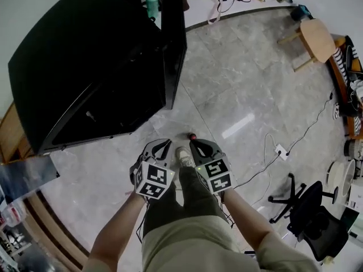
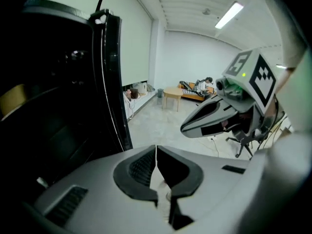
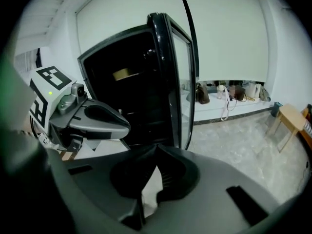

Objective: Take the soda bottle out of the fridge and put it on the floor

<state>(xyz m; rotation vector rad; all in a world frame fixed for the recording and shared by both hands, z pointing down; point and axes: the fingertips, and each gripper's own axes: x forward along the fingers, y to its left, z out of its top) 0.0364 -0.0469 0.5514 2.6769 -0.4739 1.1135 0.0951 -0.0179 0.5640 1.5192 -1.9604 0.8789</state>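
My left gripper point(image 1: 161, 147) and right gripper point(image 1: 195, 146) hang side by side in front of the tall black fridge point(image 1: 85, 72). The jaws of both are closed and hold nothing. The fridge door point(image 1: 173, 38) seems to stand open. On the grey marble floor point(image 1: 238, 95), out from that fridge and just beyond my right jaws, stands a small dark thing with a red cap. I take it for the soda bottle point(image 1: 193, 136), already set down. If so, the task looks done.
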